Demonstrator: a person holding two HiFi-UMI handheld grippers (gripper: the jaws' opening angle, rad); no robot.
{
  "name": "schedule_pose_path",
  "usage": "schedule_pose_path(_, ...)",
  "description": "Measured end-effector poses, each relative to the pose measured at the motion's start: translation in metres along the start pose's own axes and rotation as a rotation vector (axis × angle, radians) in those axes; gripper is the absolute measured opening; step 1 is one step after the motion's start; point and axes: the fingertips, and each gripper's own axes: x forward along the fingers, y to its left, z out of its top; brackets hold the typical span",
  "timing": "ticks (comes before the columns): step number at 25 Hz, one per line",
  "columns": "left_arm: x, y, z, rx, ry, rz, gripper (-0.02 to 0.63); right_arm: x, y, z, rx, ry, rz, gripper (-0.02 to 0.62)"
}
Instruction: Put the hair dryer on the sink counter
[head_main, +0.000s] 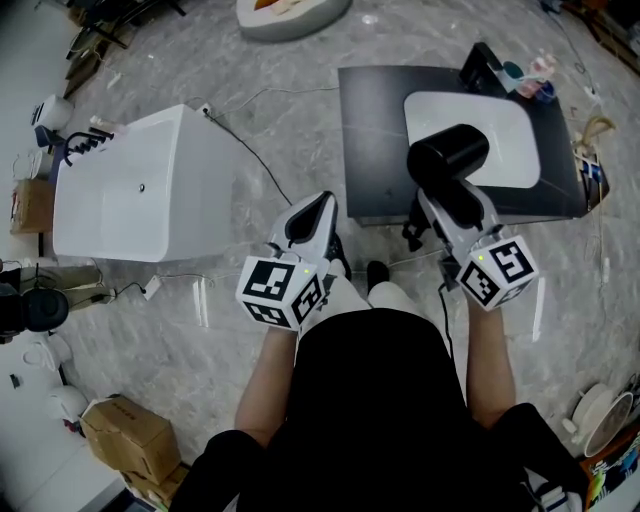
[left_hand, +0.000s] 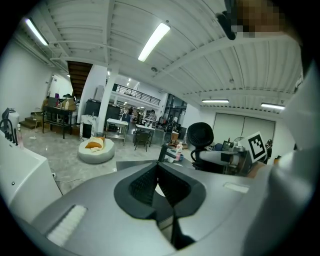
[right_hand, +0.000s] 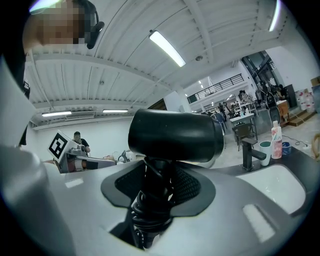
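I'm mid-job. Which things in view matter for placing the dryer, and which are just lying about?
For the job:
hair dryer, clamped by its handle in the right gripper
counter
sink

Lying about:
bathtub
box
bottles by the faucet
cushion
left gripper, shut and empty

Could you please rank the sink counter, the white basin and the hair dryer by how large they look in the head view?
1. sink counter
2. white basin
3. hair dryer, smallest, although it is held up nearer the camera, which enlarges it.
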Motion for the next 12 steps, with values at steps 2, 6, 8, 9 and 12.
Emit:
schedule_pose_path(2, 0.006, 0.006, 0.001, -0.003, 0.002, -0.008, 0.0, 0.007, -0.001, -0.001, 0.001, 0.009, -0.007, 0.169)
schedule_pose_path(6, 0.02, 0.021, 0.007, -0.006, 0.005, -0.033, 0.0, 0.025, -0.004, 0.001, 0.002, 0.02, -0.021, 0.169)
schedule_pose_path(8, 0.029, 0.029, 0.011, -0.004, 0.008, -0.049, 0.0, 0.036, -0.006, 0.002, 0.002, 0.025, -0.032, 0.169)
schedule_pose_path(9, 0.034, 0.033, 0.013, -0.002, 0.011, -0.058, 0.0, 0.041, -0.008, 0.002, 0.004, 0.027, -0.038, 0.169)
schedule_pose_path(12, 0.049, 0.048, 0.021, 0.001, 0.016, -0.081, 0.0, 0.06, -0.013, 0.003, 0.012, 0.036, -0.055, 0.169)
